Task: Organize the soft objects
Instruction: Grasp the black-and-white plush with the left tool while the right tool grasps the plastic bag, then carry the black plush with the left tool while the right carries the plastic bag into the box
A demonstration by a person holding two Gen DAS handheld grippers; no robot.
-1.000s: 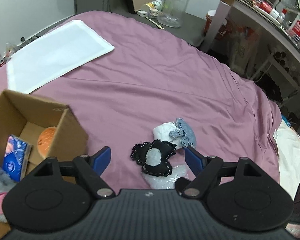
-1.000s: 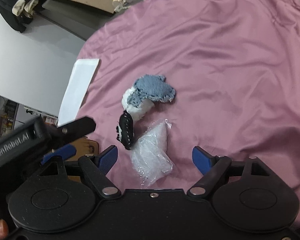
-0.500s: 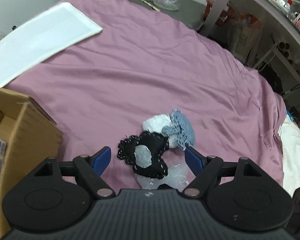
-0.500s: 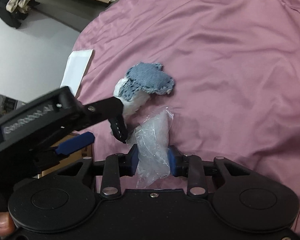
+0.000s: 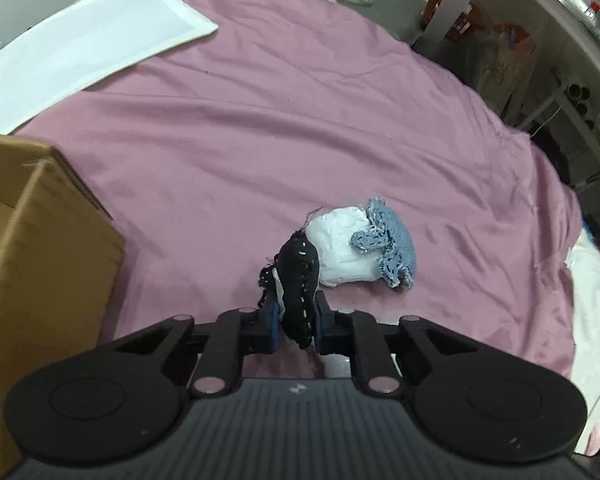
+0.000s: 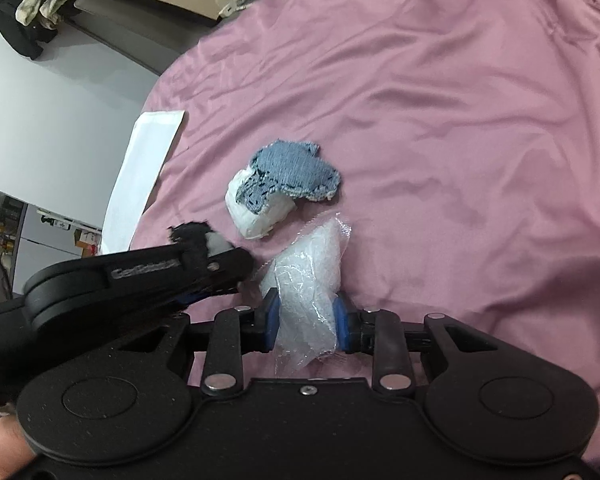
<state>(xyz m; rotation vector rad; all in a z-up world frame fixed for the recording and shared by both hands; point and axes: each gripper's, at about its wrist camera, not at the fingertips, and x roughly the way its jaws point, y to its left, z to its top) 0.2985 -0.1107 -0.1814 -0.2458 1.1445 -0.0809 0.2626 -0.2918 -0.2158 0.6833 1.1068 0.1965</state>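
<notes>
Black felt sits pinched in my left gripper (image 5: pixel 297 325), jaws drawn in tight on the black stitched pouch (image 5: pixel 299 280), which stands on edge just clear of the mauve bedspread (image 5: pixel 260 128). A second ago those jaws were spread wide and the pouch lay flat. My right gripper (image 6: pixel 306 322) squeezes the clear plastic bag (image 6: pixel 308 280) between its blue pads (image 6: pixel 271 320); it too was open a second back, and closed half a second ago. From the right wrist view my left gripper (image 6: pixel 216 256) reaches in low from the left, and what I take for a thumb (image 6: pixel 2 450) shows at the bottom corner. Just beyond the pouch lies the white bundle (image 5: pixel 342 252) with the blue knit piece (image 5: pixel 392 244) draped over it. The cardboard box (image 5: pixel 40 264) stands to my left; farther off lies a white mat (image 5: pixel 88 44).
</notes>
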